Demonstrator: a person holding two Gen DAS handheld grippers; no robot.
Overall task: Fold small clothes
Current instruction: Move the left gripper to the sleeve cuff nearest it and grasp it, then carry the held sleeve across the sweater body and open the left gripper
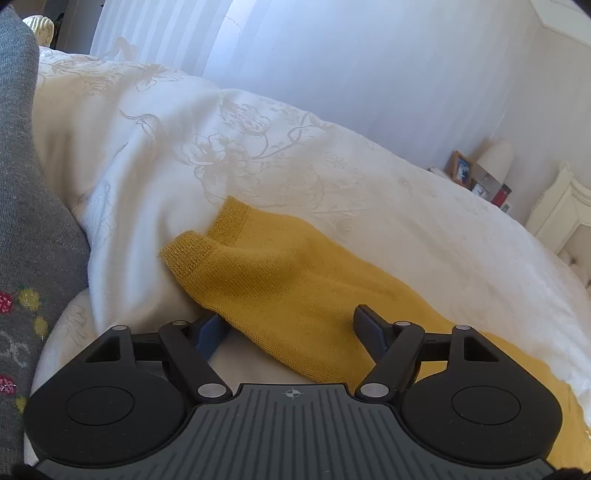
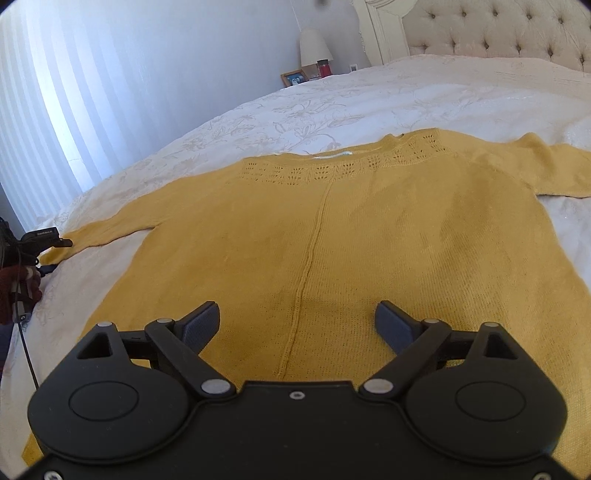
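A mustard-yellow knitted sweater (image 2: 369, 236) lies flat, front side down or up I cannot tell, on a white floral bedspread (image 2: 332, 99), with both sleeves spread sideways. My right gripper (image 2: 297, 325) hovers open over the lower middle of its body, nothing between the pads. In the left wrist view the sweater's sleeve (image 1: 288, 280) runs diagonally, cuff (image 1: 207, 240) toward the upper left. My left gripper (image 1: 290, 328) stands open over the sleeve, one finger on each side, pads not pressing. The left gripper (image 2: 59, 254) also shows at the sleeve's end, held by a hand.
A grey knitted fabric with small flowers (image 1: 22, 221) fills the left edge. A bedside table holds a lamp (image 2: 314, 46), a photo frame (image 2: 294, 77) and a red can (image 2: 323, 67). A tufted headboard (image 2: 498, 33) and a pale curtain (image 2: 55, 110) bound the bed.
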